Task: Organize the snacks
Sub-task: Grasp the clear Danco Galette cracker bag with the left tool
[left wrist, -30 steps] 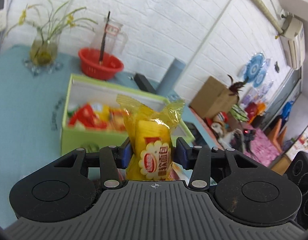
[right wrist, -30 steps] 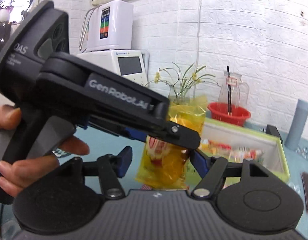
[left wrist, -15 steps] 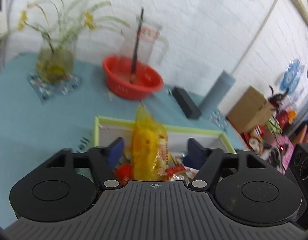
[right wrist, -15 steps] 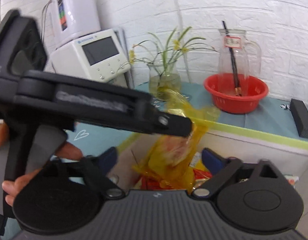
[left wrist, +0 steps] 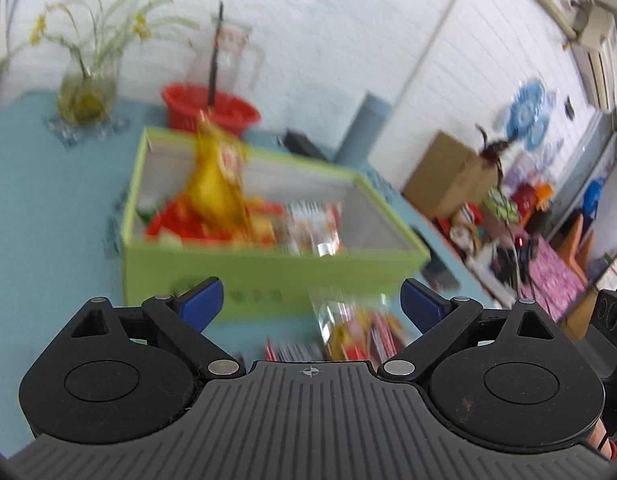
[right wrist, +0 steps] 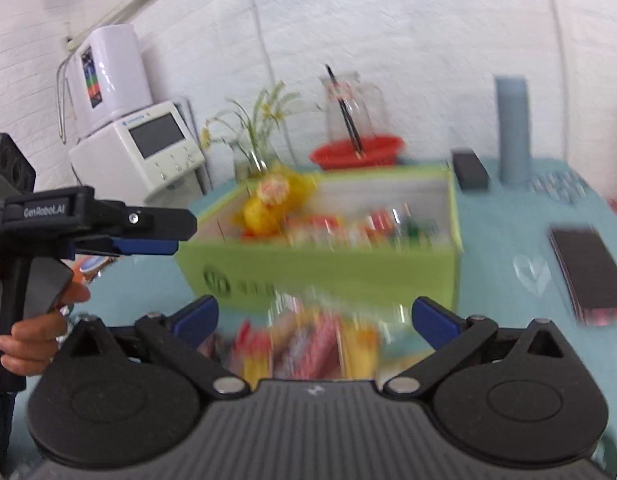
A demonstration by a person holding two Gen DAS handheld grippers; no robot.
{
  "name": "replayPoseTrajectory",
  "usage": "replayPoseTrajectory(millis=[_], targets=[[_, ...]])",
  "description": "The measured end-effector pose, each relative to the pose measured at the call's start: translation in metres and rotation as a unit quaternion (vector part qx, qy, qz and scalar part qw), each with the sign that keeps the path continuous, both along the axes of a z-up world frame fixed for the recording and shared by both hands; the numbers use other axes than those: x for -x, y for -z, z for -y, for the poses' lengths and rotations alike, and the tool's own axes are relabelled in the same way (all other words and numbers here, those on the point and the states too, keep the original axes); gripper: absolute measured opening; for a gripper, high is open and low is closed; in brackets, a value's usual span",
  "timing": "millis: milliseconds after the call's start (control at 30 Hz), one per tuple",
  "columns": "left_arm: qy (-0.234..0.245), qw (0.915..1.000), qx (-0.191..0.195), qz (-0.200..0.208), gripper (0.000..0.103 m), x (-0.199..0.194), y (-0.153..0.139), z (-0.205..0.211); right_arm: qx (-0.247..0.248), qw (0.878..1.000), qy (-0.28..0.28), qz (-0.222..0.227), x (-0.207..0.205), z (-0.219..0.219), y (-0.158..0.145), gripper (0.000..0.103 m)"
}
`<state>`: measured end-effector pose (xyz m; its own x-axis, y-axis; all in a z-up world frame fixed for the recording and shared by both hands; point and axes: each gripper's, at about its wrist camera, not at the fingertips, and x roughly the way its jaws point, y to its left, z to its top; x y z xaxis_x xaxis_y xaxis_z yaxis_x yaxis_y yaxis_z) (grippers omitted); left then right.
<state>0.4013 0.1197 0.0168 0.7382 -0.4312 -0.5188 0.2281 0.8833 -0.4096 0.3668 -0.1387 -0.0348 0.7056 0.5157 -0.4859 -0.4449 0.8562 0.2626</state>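
Left gripper [left wrist: 310,306]: gaping wide, gripping nothing;
Right gripper [right wrist: 314,318]: gaping wide, gripping nothing;
Yellow bread packet [left wrist: 214,184]: sitting in green box's [left wrist: 268,276] far left.

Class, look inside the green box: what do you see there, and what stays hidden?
Inside the green box a yellow snack packet stands on a heap of red and orange packets. The box floor beneath them is covered; blur hides labels.

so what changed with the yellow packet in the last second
The left gripper let go of the yellow packet, which now sits in the green box; the gripper is open and pulled back. The right gripper stays open, with snacks on the table before it.
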Motion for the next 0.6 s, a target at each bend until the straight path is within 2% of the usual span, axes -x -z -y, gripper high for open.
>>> replayPoseTrajectory(millis=[67,167,367,467,533,567,600], targets=[[0.011,0.9997,-0.011,-0.019,0.084,0.003,0.013,0.013,0.001,1.000,0.005,-0.015,0.015,0.004,0.012,0.103],[0.014,0.9991,-0.024,-0.033,0.084,-0.004,0.019,0.026,0.002,1.000,-0.019,-0.005,0.022,0.000,0.013,0.103],[0.028,0.9975,-0.033,-0.055,0.084,-0.031,0.029,0.046,0.022,0.999,-0.029,0.000,-0.007,-0.012,0.018,0.103],[0.040,0.9959,-0.041,-0.071,0.068,-0.037,0.043,0.054,0.034,0.999,-0.035,-0.011,-0.016,-0.020,0.024,0.102],[0.043,0.9964,-0.044,-0.059,0.062,-0.033,0.045,0.058,0.035,0.999,-0.041,-0.011,-0.014,-0.025,0.022,0.102],[0.047,0.9966,-0.040,-0.055,0.045,-0.030,0.043,0.059,0.036,0.998,-0.045,-0.011,-0.013,-0.027,0.020,0.102],[0.052,0.9966,-0.032,-0.055,0.041,-0.028,0.040,0.061,0.035,0.998,-0.049,-0.008,-0.010,-0.029,0.018,0.102]])
